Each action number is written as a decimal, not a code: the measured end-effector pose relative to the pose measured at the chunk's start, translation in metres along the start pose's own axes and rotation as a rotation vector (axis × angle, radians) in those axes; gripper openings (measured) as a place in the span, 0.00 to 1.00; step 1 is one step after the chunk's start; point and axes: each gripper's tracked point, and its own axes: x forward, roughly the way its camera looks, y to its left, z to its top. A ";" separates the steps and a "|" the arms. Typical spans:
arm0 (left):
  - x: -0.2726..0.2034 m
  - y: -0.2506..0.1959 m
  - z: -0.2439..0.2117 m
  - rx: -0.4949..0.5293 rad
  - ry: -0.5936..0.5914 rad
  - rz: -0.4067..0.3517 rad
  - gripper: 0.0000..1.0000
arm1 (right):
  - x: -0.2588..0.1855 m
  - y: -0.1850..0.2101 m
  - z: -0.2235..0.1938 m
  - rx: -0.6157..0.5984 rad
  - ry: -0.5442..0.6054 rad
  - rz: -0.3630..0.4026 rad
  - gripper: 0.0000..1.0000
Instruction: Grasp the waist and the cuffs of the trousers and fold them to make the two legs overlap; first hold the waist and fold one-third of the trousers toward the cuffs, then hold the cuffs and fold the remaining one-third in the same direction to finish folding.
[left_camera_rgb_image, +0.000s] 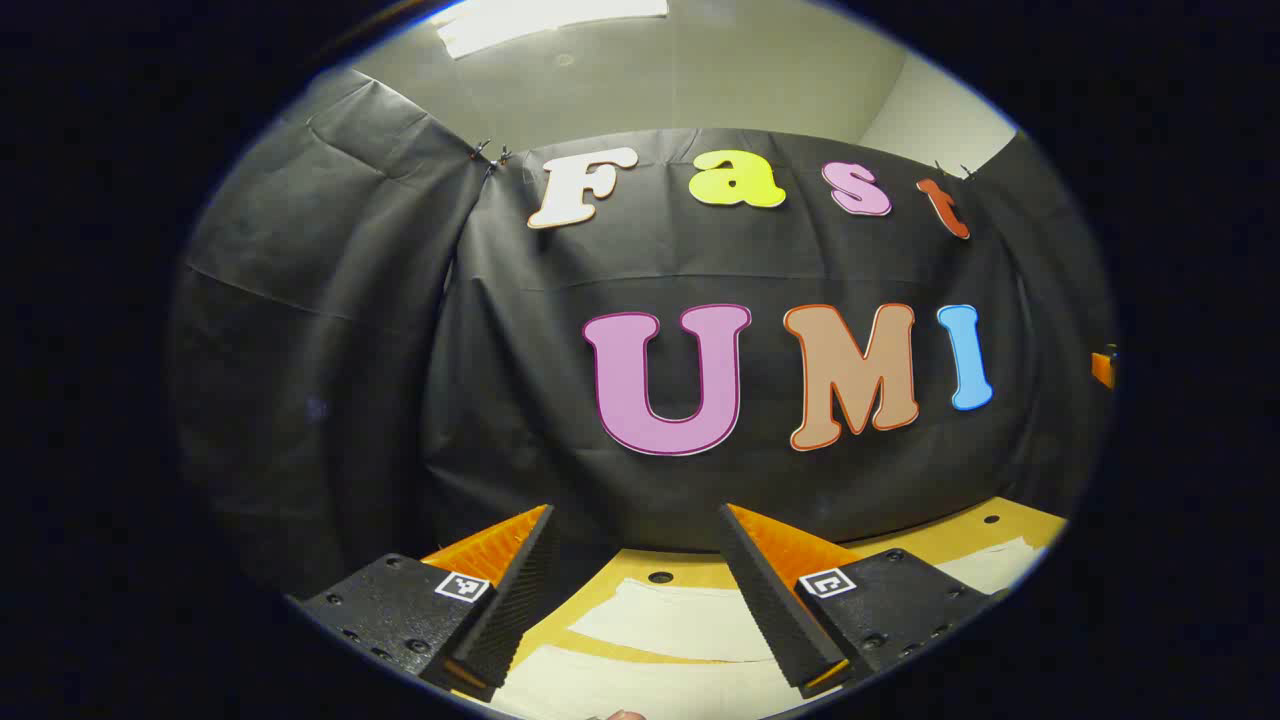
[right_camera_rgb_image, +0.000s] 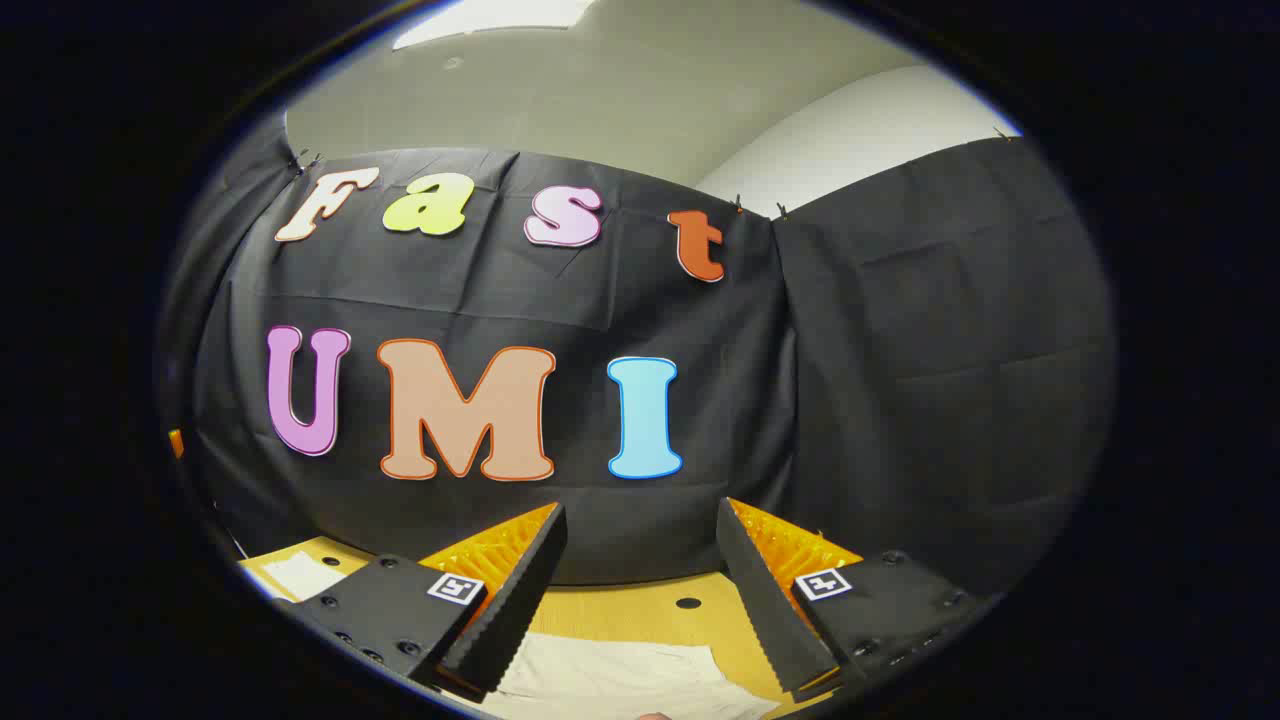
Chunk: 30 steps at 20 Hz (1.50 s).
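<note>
Left tongs (left_camera_rgb_image: 635, 590) stand with their fingers apart, gripping nothing, raised above the tabletop (left_camera_rgb_image: 1010, 530) and aimed at the black cloth wall (left_camera_rgb_image: 520, 380). Below and between those fingers lie the pale trousers (left_camera_rgb_image: 680, 625), spread flat on the yellow wood (another pale piece of cloth shows off to their right). Right tongs (right_camera_rgb_image: 640, 590) are likewise parted and hold nothing, also lifted over the tabletop (right_camera_rgb_image: 640, 605). Trousers (right_camera_rgb_image: 620, 675) lie below and between these fingers too, their far edge short of a dark hole (right_camera_rgb_image: 688, 603) in the wood just ahead. A further pale patch of cloth lies to the left of these tongs.
</note>
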 end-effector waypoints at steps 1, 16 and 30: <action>0.000 0.000 -0.001 0.009 -0.001 0.001 0.96 | 0.001 0.001 0.000 -0.006 -0.002 0.005 0.97; -0.003 -0.005 -0.012 0.000 0.003 -0.004 0.96 | 0.010 -0.003 -0.013 0.007 0.011 0.004 0.97; -0.030 0.012 -0.068 0.252 0.110 -0.131 1.00 | 0.011 0.020 -0.021 0.032 0.022 0.024 0.98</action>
